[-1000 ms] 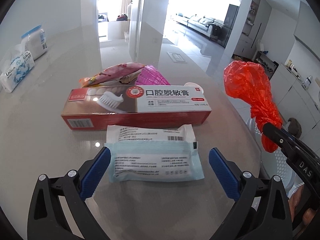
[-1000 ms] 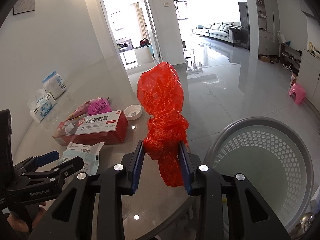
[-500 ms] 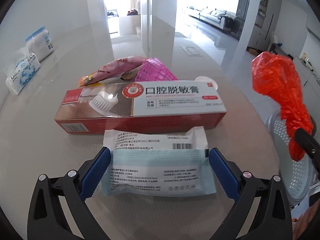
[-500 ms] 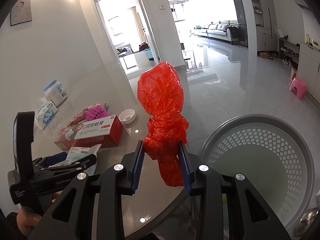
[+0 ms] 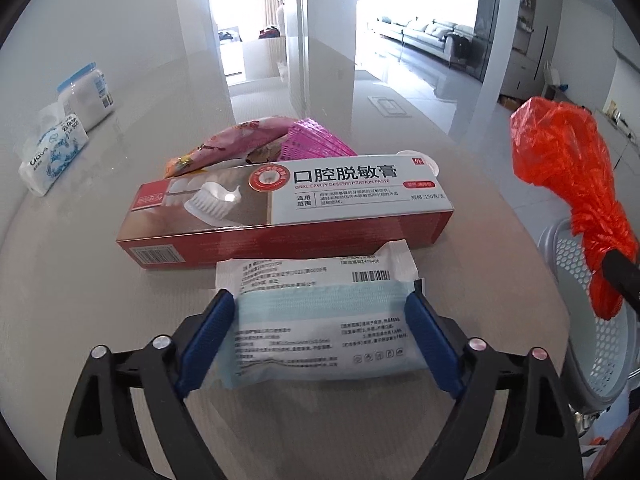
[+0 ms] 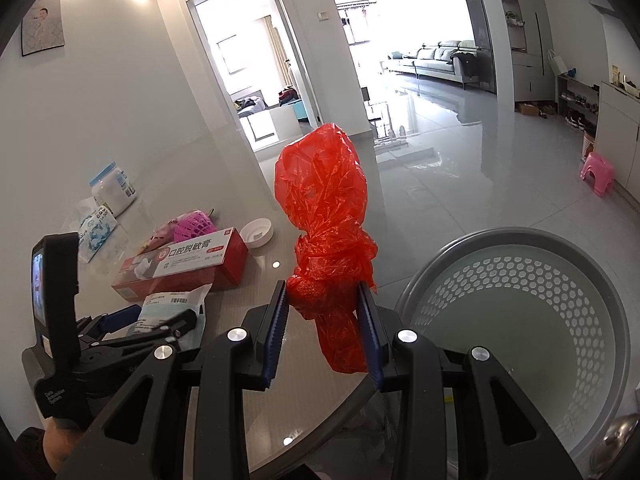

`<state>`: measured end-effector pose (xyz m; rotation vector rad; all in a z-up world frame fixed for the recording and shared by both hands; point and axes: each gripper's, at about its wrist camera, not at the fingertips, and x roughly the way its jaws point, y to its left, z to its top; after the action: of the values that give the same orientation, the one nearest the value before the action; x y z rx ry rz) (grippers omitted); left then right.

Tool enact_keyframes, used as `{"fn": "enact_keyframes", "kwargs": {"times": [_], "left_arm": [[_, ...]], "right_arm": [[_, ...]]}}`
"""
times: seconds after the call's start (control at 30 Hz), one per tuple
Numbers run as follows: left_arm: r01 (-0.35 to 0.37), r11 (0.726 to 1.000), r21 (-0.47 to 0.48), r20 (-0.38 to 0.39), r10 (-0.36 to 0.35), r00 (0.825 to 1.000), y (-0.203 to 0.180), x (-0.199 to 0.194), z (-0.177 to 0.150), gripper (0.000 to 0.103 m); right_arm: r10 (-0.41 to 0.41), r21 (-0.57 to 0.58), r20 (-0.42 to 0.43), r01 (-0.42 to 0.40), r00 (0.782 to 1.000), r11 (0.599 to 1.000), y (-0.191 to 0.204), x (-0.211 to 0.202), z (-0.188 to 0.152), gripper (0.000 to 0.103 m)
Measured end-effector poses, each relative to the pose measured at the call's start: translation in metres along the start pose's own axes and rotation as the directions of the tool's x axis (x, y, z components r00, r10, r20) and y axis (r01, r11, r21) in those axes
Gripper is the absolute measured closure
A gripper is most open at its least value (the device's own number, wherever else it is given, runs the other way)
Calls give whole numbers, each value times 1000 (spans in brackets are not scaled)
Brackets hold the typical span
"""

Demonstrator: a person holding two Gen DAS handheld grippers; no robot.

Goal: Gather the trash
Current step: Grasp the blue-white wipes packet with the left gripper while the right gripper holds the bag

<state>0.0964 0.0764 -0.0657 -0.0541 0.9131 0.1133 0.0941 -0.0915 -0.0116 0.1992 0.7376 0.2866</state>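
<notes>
Left wrist view: left gripper (image 5: 320, 340), jaws closing, mask packet (image 5: 324, 336) between the blue pads, which meet its short ends; firm pinch not yet confirmed. Packet lies flat on the table (image 5: 80, 280) at 12 o'clock, long axis crosswise, spanning pad to pad; pale blue and white film, printed, barcoded. Toothpaste box (image 5: 288, 216) just beyond, parallel. Right gripper (image 6: 324, 320) clamped on red bag (image 6: 324, 224); basket (image 6: 520, 320) at its 3 o'clock.
</notes>
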Motion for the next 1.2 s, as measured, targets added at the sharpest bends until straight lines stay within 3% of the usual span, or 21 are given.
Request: {"fn": "enact_keyframes", "kwargs": {"times": [0.23, 0.4, 0.7, 0.97, 1.2], "left_arm": [[41, 998, -44, 31, -39, 999, 11, -12, 2, 63], [68, 996, -51, 37, -66, 997, 15, -21, 3, 96], [136, 990, -40, 2, -136, 991, 19, -28, -10, 96], [240, 970, -42, -57, -242, 969, 12, -36, -24, 96], [251, 968, 2, -48, -251, 967, 9, -41, -25, 92]], "right_arm": [[3, -12, 3, -3, 1000, 1000, 4, -3, -1, 70], [0, -15, 5, 0, 1000, 1000, 5, -6, 0, 70], [0, -22, 6, 0, 1000, 1000, 8, -10, -1, 70], [0, -22, 10, 0, 1000, 1000, 10, -15, -1, 70], [-6, -21, 16, 6, 1000, 1000, 6, -21, -4, 70]]}}
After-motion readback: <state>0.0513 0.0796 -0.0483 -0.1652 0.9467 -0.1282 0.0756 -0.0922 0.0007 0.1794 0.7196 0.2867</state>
